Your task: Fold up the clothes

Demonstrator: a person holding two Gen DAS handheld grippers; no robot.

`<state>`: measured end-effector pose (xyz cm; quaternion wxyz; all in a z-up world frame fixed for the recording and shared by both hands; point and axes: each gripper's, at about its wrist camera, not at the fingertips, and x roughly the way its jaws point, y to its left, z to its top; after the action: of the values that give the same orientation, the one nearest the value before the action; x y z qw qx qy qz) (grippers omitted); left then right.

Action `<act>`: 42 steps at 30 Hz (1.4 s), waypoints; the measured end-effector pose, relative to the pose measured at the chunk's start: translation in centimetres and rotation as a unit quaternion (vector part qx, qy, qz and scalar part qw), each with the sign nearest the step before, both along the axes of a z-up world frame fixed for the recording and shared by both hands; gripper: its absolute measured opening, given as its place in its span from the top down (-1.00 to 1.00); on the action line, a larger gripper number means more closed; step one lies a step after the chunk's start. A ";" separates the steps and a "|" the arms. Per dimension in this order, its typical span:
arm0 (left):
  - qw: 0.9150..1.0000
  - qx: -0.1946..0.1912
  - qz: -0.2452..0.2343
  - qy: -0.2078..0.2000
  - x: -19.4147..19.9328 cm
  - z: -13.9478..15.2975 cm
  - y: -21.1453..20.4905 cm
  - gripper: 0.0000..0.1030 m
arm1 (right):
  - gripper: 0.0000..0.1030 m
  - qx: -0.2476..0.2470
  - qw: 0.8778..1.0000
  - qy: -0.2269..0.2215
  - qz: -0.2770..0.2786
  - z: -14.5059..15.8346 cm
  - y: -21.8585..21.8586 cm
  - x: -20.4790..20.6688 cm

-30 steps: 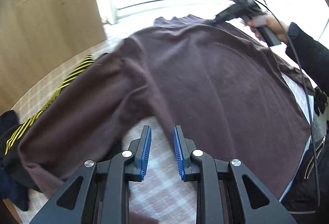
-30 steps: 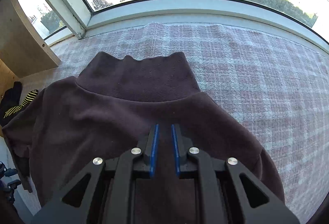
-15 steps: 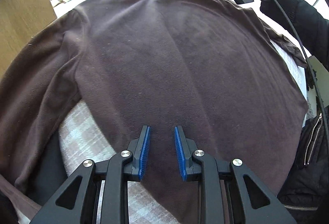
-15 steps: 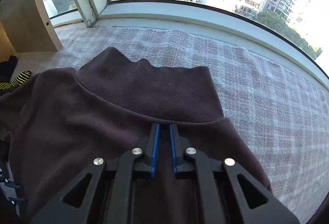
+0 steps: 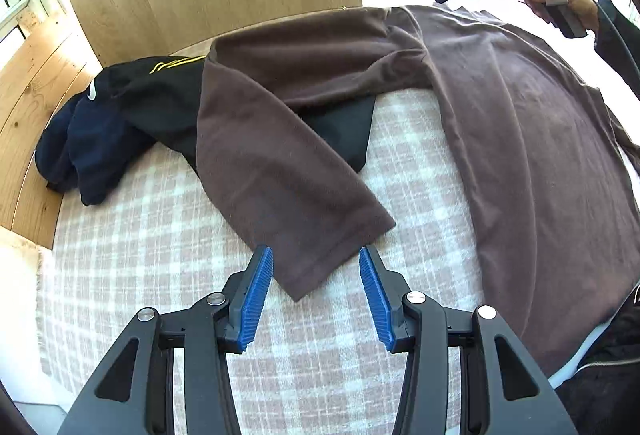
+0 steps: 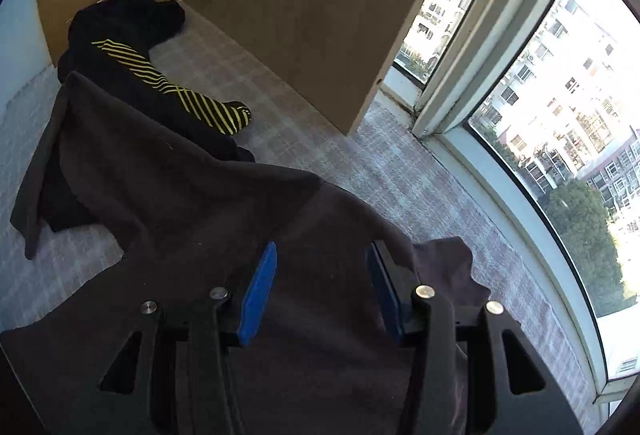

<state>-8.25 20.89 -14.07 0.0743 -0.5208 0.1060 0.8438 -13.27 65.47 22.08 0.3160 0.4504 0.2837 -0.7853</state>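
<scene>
Pink-and-white plaid blanket surface (image 5: 168, 247) carries everything; the big brown fleece long-sleeve sweater (image 5: 540, 123) lies spread flat on it, body toward the right, collar toward the window, one sleeve angled down toward the left wrist camera with its cuff (image 5: 320, 267) sitting right between the pads. Left gripper (image 5: 316, 291) is wide open, holding nothing, the blue ribbed pads straddling the cuff end just above or at the blanket; contact not clear. Right gripper (image 6: 322, 291) is also spread wide, empty, hovering over the shoulder/collar area of the same sweater (image 6: 192, 203); in the left view it is visibly raised off the cloth. Step in hand looks like the sleeve fold: close on the cuff edge only, single layer if possible, lift just enough to clear the blanket, then carry it across onto the body so the crease lands at the shoulder seam. The right one should pin the shoulder so the body doesn't drag. The sleeve overlaps a black garment with yellow stripes (image 6: 176, 91) piled with a navy one (image 5: 92, 139) at the left; lift before pulling or it'll tow them. Room: open blanket near the cuff, wooden cabinet panel (image 6: 304, 7) and window frame (image 6: 472, 83) bound the far side, blanket edge drops off at the left.
</scene>
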 end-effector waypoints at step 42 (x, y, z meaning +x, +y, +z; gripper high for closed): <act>0.980 0.076 0.159 0.092 -1.9 6.2 -8.3 0.89 | 0.08 0.033 0.973 0.043 0.224 -0.6 -8.2 0.5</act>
<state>-10.20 12.58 -7.91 -0.0319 -0.4439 -0.0364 0.8948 -12.82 57.27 21.49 0.4564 0.3518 0.4158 -0.7036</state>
